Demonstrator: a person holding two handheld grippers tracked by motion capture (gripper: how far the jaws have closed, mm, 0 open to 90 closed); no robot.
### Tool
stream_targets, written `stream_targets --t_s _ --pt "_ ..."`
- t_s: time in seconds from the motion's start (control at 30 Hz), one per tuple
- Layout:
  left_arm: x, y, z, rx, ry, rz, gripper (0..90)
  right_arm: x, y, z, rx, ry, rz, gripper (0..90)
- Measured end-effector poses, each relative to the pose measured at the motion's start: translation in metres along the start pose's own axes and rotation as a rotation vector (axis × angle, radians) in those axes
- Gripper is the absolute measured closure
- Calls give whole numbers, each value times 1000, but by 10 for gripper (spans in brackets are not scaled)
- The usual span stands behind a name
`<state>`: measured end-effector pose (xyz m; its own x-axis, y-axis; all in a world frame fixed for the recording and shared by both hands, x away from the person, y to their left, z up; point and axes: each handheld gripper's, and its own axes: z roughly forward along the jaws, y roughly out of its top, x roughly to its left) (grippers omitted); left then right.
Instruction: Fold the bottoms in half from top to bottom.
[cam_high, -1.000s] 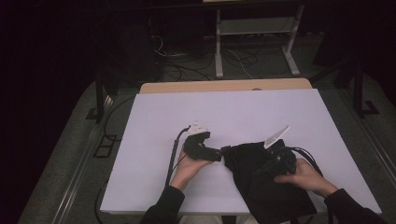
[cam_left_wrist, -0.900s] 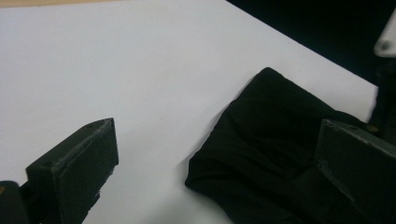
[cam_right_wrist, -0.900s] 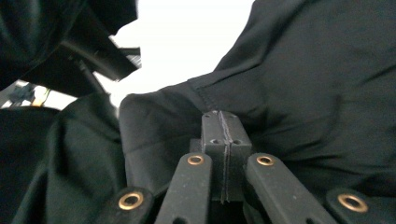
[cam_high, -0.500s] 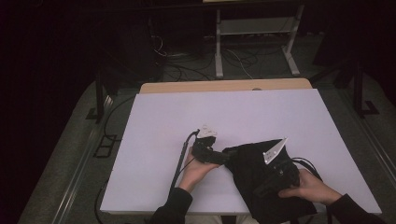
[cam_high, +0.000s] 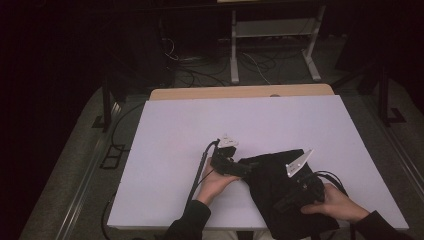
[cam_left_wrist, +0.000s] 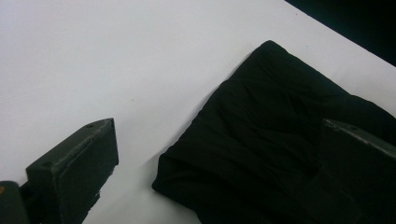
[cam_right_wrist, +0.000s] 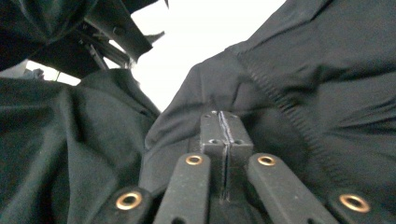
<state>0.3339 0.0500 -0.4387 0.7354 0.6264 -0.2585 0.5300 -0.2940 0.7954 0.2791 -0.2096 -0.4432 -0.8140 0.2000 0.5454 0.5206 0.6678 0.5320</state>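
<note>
Black cloth (cam_high: 280, 187), some garment, lies bunched on the white worktop (cam_high: 200, 130) near its front edge, right of centre. Its lower end reaches or hangs past the front edge; can't tell which from the high view.

Left tongs (cam_high: 244, 170): jaws spread wide. In the left gripper view (cam_left_wrist: 215, 154) they straddle the cloth's near corner, one jaw over bare worktop, the other over the fabric. Pads aren't pressing on anything. In the high view the left hand (cam_high: 214, 181) lies on the worktop just left of the cloth, cable trailing back toward the front edge.

Right tongs (cam_right_wrist: 223, 122): jaws pressed together, tips meeting flush. Fabric is bunched all around the tips and a ribbed seam runs off to one side. Whether a fold is actually pinched between the pads I can't tell; the seam line between the jaws looks closed tight. In the high view the right tongs (cam_high: 287, 202) sit on top of the cloth, the grey three-cornered plate (cam_high: 298, 162) sticking up, the right hand (cam_high: 332, 205) behind near the front right corner.

Rest of the worktop is plain white surface; wooden strip along its far edge.
</note>
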Motion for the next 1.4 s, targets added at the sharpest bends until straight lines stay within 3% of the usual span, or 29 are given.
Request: stream_targets --t_s 0.17,0.4,0.77,0.83,0.9,1.17,1.4 --pt "1 1 -2 0 -3 4 0 1 4 -16 -71 -42 -11 753" --pt "2 6 -6 1 -4 12 0 0 8 -44 -182 -152 -22 520" --pt "2 12 -8 -4 -6 23 0 -12 11 -86 -300 -304 29 127" --pt "2 13 -8 -7 -7 21 0 -16 11 -94 -317 -313 38 104" --pt "2 13 -7 -8 -8 20 0 -20 11 -100 -325 -330 52 19" --pt "4 15 -7 -3 -13 14 0 -40 10 -120 -356 -370 87 0" --pt "7 15 -2 0 -15 2 0 -58 8 -124 -360 -399 128 0"
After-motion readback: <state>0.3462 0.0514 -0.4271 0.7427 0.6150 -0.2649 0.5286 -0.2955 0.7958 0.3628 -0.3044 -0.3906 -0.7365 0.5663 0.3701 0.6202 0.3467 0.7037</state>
